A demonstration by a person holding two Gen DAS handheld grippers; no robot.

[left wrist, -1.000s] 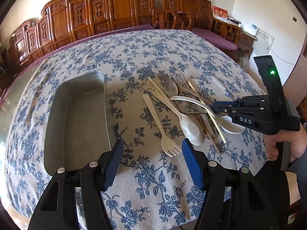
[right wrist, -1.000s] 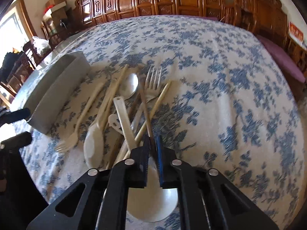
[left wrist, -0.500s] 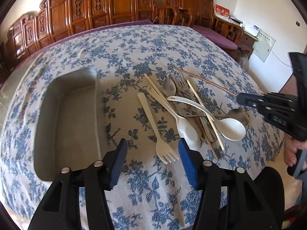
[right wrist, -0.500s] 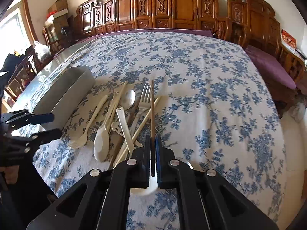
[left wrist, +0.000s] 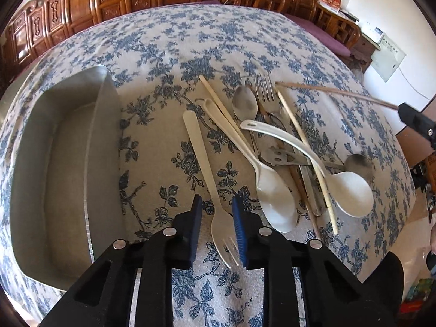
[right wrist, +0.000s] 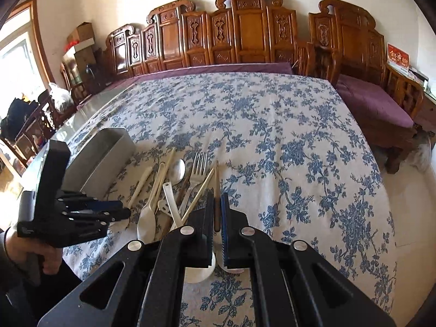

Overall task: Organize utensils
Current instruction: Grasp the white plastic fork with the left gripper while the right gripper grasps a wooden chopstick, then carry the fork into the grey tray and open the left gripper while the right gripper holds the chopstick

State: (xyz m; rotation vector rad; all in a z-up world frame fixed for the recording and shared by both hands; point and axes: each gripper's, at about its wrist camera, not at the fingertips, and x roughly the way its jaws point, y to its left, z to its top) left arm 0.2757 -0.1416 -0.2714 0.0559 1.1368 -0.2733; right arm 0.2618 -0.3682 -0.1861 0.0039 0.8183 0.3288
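While the tray (left wrist: 68, 163) at nine o'clock on the worktop (left wrist: 190, 41) sits bare, nothing is sorted yet! Right claw (right wrist: 217, 229) is clenched on a brown chopstick (right wrist: 217, 190), lifted clear of the pile (left wrist: 278, 150). Left claw (left wrist: 216, 226) is released, its jaws straddling the cream fork (left wrist: 209, 179) without gripping. Spoons, forks and chopsticks all wait at three o'clock of the tray — nearly everything remains, by my reckoning.

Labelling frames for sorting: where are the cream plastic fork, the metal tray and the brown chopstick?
cream plastic fork (left wrist: 203, 160), left wrist view, mid-handle.
metal tray (left wrist: 68, 169), left wrist view, bare floor.
brown chopstick (left wrist: 340, 95), left wrist view, mid-shaft.
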